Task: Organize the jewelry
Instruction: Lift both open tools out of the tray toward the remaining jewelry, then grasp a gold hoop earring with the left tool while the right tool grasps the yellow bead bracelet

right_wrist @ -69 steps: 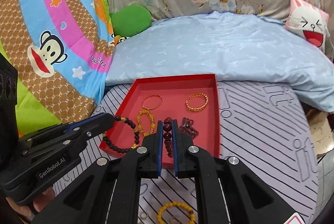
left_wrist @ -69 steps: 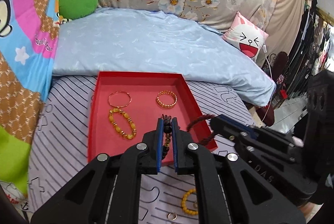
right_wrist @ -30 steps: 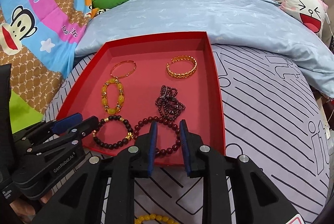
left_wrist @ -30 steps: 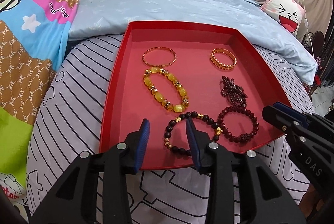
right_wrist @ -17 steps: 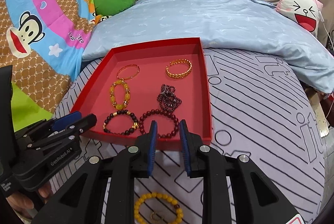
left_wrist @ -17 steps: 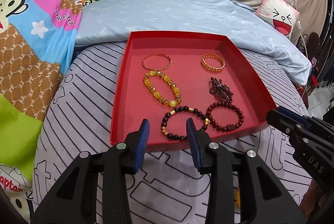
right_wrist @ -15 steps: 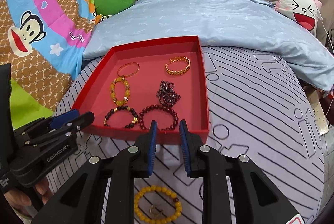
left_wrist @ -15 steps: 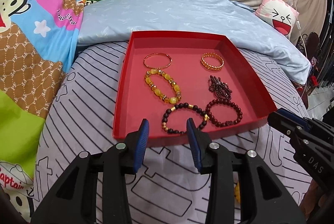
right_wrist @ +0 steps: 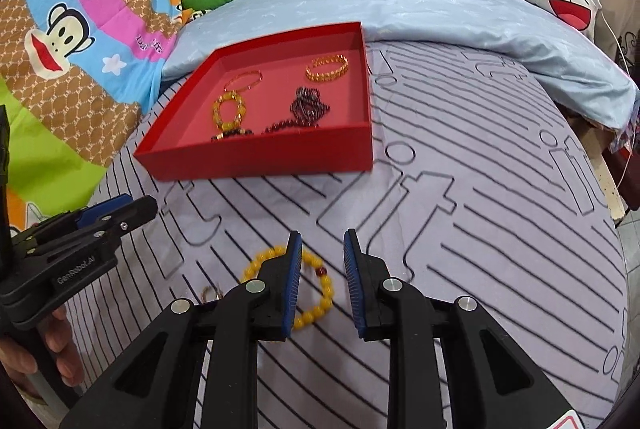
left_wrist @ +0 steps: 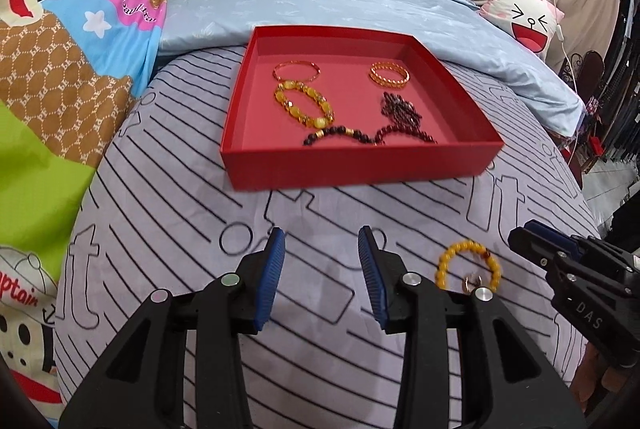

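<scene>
Six pieces lie in the far red tray (left_wrist: 356,165); a yellow bead bracelet (right_wrist: 316,293) and small ring (left_wrist: 469,281) remain on the near striped sheet (right_wrist: 480,229); left gripper (left_wrist: 320,269) and right gripper (right_wrist: 320,269) both gape, empty

Both grippers black plastic. Left gripper (left_wrist: 321,269): ribbed blue pads (left_wrist: 272,279), round silver screws, white "GenRobot.AI" lettering. Right gripper (right_wrist: 321,281): same blue pads, silver screws, white "DAS" lettering. Bare skin on hand (right_wrist: 48,357) gripping a grey handle.
</scene>
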A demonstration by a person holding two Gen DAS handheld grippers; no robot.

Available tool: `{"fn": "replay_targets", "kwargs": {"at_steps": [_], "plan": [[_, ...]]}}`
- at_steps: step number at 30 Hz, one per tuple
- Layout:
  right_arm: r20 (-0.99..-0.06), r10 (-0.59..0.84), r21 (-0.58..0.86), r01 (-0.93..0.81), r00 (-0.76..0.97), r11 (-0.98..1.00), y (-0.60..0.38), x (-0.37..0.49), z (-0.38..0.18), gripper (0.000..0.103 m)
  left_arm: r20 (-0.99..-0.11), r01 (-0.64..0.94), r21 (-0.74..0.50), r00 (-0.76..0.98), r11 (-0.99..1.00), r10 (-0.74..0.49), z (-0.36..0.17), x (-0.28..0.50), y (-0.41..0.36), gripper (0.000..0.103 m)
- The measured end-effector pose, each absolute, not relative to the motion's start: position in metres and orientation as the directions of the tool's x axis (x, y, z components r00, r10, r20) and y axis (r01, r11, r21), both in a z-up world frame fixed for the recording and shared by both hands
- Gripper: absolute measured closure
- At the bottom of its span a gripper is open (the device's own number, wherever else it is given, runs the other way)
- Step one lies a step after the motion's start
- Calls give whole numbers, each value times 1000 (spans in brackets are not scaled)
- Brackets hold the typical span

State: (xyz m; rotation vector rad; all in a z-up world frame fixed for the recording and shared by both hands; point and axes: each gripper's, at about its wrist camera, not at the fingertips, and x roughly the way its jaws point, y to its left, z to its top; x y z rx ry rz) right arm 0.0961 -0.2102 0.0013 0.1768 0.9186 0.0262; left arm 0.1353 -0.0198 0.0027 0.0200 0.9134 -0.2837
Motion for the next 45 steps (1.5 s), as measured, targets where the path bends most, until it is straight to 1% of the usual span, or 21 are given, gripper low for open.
{"fn": "replay_targets", "kwargs": {"at_steps": [4, 14, 26, 30, 32, 40, 45], "plan": [[-802, 99, 166, 62, 589, 984, -212, 88, -8, 81, -791, 256, -115, 561, 960, -244, -4, 118, -19, 62], [-815, 107, 172, 60, 569, 983, -207, 78, -22, 81, -820, 255, -121, 519, 959, -241, -20, 90, -18, 62], [-818, 91, 144, 48, 568, 988, -200, 89, -29, 81, -827, 277, -129, 500, 952, -257, -23, 72, -22, 62], [-817, 83, 137, 52, 571, 989, -202, 88, -30, 87, -825, 296, -143, 491, 944, -279, -22, 66, -24, 62], [-818, 80, 138, 59, 570, 989, -204, 88, -30, 95, -823, 307, -146, 489, 940, -288, -21, 62, -28, 62], [-815, 98, 167, 68, 570, 984, -208, 84, -29, 95, -818, 350, -169, 472, 922, -328, -21, 61, -44, 62], [-811, 105, 175, 68, 576, 982, -207, 79, -26, 96, -821, 349, -173, 465, 921, -331, -25, 68, -51, 62]]}}
